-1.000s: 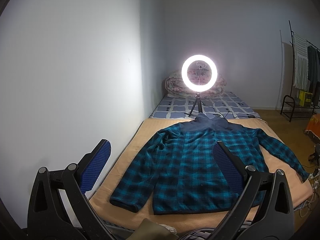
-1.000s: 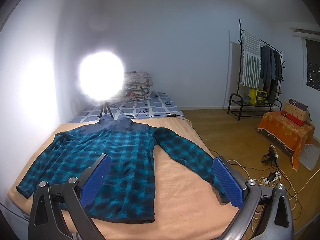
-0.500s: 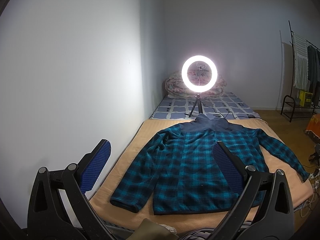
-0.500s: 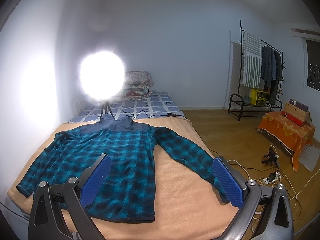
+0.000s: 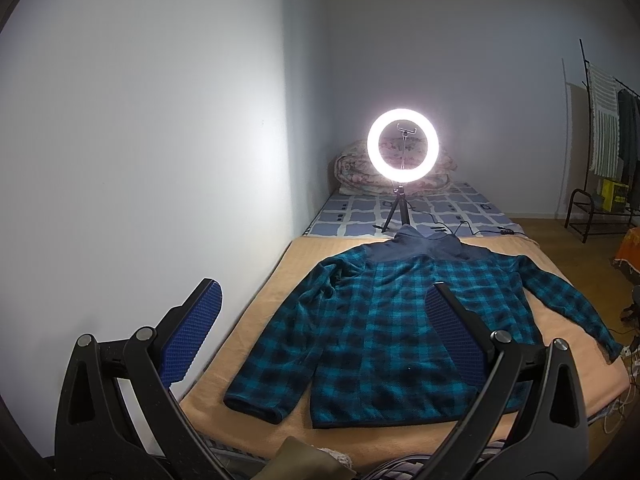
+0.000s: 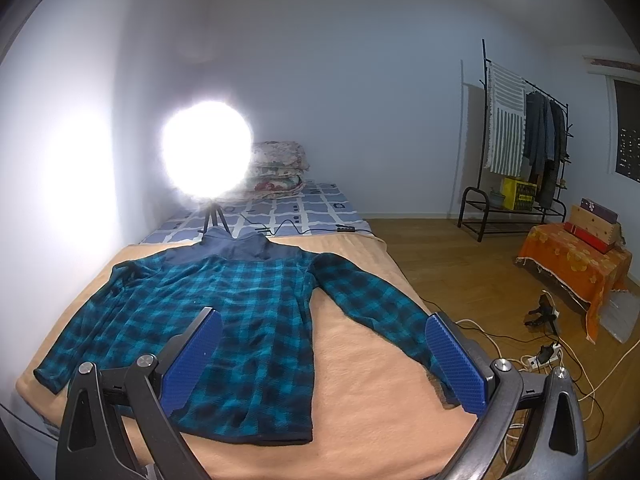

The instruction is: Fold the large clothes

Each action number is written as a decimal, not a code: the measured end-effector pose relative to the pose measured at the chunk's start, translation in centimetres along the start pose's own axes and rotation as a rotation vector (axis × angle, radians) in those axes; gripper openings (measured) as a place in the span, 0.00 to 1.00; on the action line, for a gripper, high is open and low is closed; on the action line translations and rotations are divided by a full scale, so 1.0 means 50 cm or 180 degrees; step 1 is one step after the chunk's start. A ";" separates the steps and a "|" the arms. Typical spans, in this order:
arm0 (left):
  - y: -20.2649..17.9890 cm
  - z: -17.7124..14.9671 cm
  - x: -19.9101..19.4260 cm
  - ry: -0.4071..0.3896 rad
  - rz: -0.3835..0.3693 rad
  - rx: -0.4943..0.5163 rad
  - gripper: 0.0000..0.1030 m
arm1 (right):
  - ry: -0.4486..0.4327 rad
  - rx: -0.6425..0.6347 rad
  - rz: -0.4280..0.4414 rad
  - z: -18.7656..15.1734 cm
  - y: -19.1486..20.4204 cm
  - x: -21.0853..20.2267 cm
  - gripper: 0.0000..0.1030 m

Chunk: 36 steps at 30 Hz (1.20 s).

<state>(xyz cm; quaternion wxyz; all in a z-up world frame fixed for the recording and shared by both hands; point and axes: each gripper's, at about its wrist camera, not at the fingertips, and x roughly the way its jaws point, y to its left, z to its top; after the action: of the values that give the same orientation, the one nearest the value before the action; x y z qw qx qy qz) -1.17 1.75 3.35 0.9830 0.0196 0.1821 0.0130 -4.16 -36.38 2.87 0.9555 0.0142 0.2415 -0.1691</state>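
Observation:
A teal and black plaid jacket (image 5: 384,320) with a navy collar lies flat, sleeves spread, on a beige blanket (image 5: 280,280) covering the bed. It also shows in the right wrist view (image 6: 240,312). My left gripper (image 5: 324,332) is open and empty, held above the near edge of the bed, to the left of the jacket's hem. My right gripper (image 6: 324,360) is open and empty, above the hem and the near end of the right sleeve (image 6: 376,312).
A lit ring light (image 5: 403,145) on a small tripod stands on the bed beyond the collar, with folded quilts (image 6: 280,172) behind. A wall runs along the left. A clothes rack (image 6: 516,144), an orange-covered box (image 6: 572,264) and floor cables (image 6: 540,352) lie right.

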 end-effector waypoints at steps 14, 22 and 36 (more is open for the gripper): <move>0.022 -0.058 0.029 0.0024 0.0160 0.0203 1.00 | -0.0012 -0.0269 0.0058 0.011 0.044 0.033 1.00; 0.105 -0.110 0.107 0.0307 0.0246 0.0035 1.00 | -0.0146 -0.0558 0.0170 0.042 0.088 0.083 0.99; 0.242 -0.239 0.263 0.0952 0.0055 -0.0280 0.72 | -0.0301 -0.0623 0.1052 0.137 0.202 0.251 0.97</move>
<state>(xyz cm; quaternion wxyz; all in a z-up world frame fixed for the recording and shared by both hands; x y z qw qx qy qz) 6.61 14.67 -11.98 0.9447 -0.0241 0.3255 0.0322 12.67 -31.59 2.54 0.9773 -0.0473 0.2060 0.0140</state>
